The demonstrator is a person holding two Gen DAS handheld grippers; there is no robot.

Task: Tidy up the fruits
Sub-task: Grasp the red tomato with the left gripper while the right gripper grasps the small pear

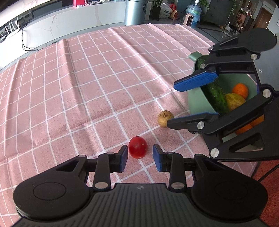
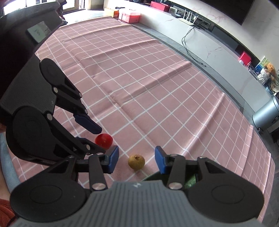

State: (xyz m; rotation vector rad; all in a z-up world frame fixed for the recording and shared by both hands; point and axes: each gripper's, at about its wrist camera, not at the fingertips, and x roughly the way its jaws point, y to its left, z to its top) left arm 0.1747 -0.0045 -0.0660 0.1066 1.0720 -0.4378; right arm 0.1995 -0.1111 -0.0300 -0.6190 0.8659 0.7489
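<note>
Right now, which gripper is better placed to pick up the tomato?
Left. The left gripper has its open jaws on either side of the tomato, while the right gripper is lined up with the longan.

A pink cloth (image 1: 104, 73) with a white grid covers the whole working surface, creased in long folds and lit by daylight with soft shadows. Beyond its far edge runs a low white marble-veined ledge (image 1: 57, 22), with a white router (image 2: 189, 18) and black cables (image 2: 190, 43) on it. A large dark screen (image 2: 232, 8) hangs on the pale wall above. A grey cylindrical bin (image 1: 135, 12) stands on the grey floor by the cloth's far edge, with a blue water jug (image 1: 193, 13), potted plants (image 1: 157, 7) and a dark cabinet (image 1: 221, 10) to its right. Red boxes (image 2: 131, 17) sit at the far left in the right wrist view.
</note>
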